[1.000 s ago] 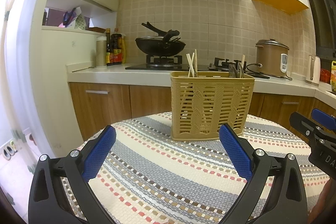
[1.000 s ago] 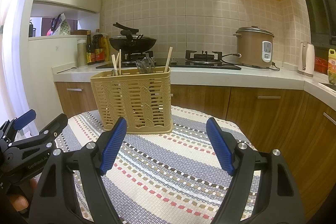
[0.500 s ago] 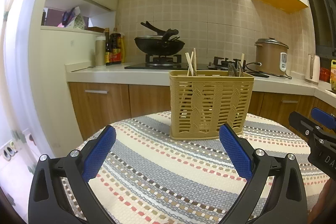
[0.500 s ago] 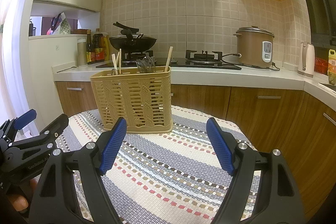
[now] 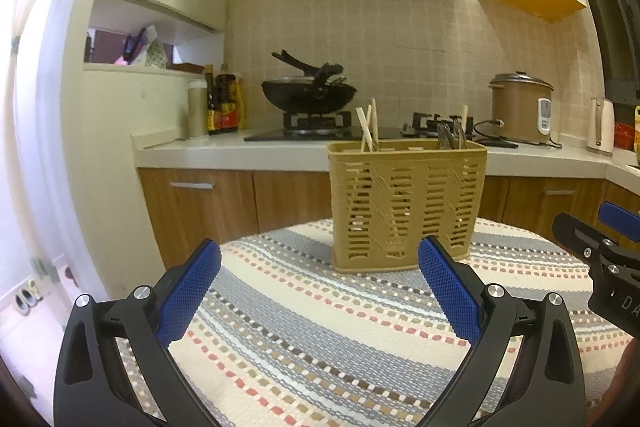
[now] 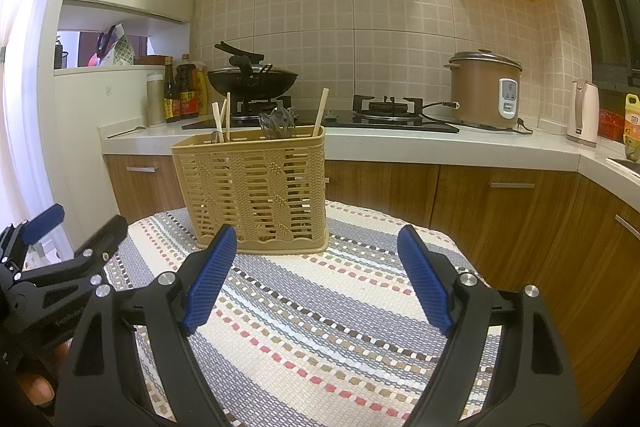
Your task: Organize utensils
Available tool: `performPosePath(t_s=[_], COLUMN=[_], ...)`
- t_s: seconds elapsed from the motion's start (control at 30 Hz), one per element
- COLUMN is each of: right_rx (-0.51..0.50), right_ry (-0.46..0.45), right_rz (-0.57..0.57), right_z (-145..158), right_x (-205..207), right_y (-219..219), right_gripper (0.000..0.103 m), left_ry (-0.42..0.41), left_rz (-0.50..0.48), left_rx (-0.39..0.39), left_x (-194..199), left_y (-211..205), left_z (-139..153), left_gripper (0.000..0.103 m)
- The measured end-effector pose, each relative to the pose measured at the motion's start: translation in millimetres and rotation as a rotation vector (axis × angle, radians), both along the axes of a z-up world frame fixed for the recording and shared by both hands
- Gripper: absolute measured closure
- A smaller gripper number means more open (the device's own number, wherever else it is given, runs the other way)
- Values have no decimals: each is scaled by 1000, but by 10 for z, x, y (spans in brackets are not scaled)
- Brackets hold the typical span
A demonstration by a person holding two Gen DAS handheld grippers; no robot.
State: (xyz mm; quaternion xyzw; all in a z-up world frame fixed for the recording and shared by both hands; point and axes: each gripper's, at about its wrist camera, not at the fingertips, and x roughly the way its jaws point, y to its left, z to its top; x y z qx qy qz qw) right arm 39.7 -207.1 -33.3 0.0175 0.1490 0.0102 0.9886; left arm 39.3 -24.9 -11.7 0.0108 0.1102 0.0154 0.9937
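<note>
Utensil basket (image 5: 407, 203) (image 6: 256, 189) stands upright on the striped tablecloth (image 5: 320, 327) (image 6: 320, 307), ahead of both your grippers. Chopsticks (image 5: 367, 125) (image 6: 222, 117) poke out at its left end, metal utensils (image 5: 450, 137) (image 6: 277, 123) nearer the right, plus one more stick (image 6: 320, 111) at the right edge. Your left gripper (image 5: 318, 281) is spread wide, holding nothing, short of the basket. Your right gripper (image 6: 316, 277) is likewise spread and empty, its left pad just in front of the basket base. Behind: counter with wok (image 5: 309, 95) and rice cooker (image 6: 482, 89).
</note>
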Motion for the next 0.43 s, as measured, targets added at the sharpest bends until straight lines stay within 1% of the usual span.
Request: performPosePath(t_s=[0.1,0.3,0.43], right_rx=[-1,-4,-5], right_ry=[1,3,2], right_rz=[0,-1,-2], right_z=[-1,-8,-9], right_x=[2,0,-5], right_y=[2,4,8], right_gripper=[25,25,25], left_ry=[5,22,27], left_rz=[-6,-34,-15], left_rx=[6,-30,-55], left_x=[3,25,43], left_y=[-4,41,93], left_z=[1,13,10], left_gripper=[8,7,7])
